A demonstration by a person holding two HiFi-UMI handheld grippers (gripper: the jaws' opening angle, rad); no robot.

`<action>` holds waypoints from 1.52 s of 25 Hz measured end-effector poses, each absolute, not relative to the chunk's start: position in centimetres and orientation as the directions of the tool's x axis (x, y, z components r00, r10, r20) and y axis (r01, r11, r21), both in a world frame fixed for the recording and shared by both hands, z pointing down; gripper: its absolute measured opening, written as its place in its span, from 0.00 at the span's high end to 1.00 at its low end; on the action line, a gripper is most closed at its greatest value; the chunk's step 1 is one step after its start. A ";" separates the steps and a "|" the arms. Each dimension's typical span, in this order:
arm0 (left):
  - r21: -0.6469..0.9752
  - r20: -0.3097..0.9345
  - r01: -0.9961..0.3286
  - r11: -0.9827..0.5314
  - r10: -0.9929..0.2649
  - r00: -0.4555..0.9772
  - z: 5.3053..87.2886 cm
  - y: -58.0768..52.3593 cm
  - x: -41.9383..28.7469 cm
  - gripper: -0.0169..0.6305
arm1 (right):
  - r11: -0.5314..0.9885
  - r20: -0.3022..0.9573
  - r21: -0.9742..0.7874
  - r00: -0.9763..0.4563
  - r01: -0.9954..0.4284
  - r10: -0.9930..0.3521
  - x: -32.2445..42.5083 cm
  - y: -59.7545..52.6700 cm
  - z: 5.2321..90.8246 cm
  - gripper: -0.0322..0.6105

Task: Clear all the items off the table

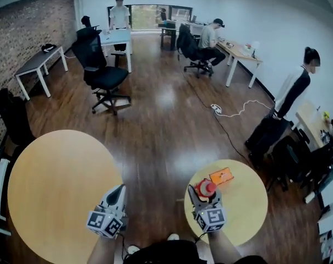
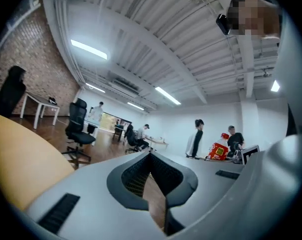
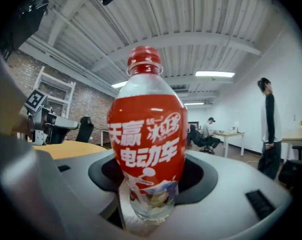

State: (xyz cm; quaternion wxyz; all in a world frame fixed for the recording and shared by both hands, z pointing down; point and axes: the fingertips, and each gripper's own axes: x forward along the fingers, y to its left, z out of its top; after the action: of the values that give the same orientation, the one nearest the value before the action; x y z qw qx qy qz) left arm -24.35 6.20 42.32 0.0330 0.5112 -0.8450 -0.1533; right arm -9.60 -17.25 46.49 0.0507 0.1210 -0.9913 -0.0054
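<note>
Right tongs (image 3: pixel 149 194) grip the red-labelled drink bottle (image 3: pixel 147 134) upright, apparently over the tabletop's (image 1: pixel 249 208) near edge; left tongs (image 2: pixel 151 160) closed, empty.

Red cap, red label on the bottle (image 3: pixel 147 134), white characters splashed across it, clear plastic showing below the label. The right tongs (image 1: pixel 202 196) are pale grey with black lining, and it's the same grey on the left tongs (image 2: pixel 150 158). Each carries a cube (image 1: pixel 212 218) of black-and-white square markers. An orange packet (image 1: pixel 221 176) glows on the near right table (image 1: pixel 249 213), which is light yellow wood. The left table (image 1: pixel 56 191) has that same honey tone. The floor (image 1: pixel 155 125) is dark brown boards, and the far left wall (image 1: pixel 28 21) is red-brown brick.
</note>
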 end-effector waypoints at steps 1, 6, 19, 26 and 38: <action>0.296 -0.108 -0.831 0.471 -0.848 -0.519 42.3 8.8 -24.9 0.97 | 0.981 0.097 0.030 -0.976 -0.191 -0.193 -11.2 -15.4 46.3 0.53; 0.290 -0.153 -0.695 0.657 -0.685 -0.712 41.6 21.6 -25.9 0.97 | 0.994 0.073 0.073 -0.995 0.078 0.073 -19.0 -5.3 45.5 0.53; 0.286 -0.142 -0.349 0.892 -0.321 -0.936 42.4 46.4 -23.2 0.97 | 0.897 0.088 0.044 -0.896 0.439 0.435 -27.9 17.8 46.1 0.53; 0.308 -0.088 -0.229 0.923 -0.212 -0.973 44.6 48.9 -24.3 0.97 | 0.836 0.135 0.044 -0.833 0.547 0.537 -32.4 21.5 47.8 0.53; 0.323 0.086 -0.094 0.942 -0.128 -0.988 50.0 48.6 -30.1 0.97 | 0.791 0.243 -0.022 -0.764 0.612 0.598 -42.8 22.4 54.0 0.52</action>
State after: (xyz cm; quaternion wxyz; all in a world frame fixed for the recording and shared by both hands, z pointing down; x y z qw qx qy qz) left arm -30.06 48.56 50.03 0.0527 0.0563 -0.9839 -0.1613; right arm -42.84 22.43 54.03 0.1192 -0.3221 -0.9387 -0.0292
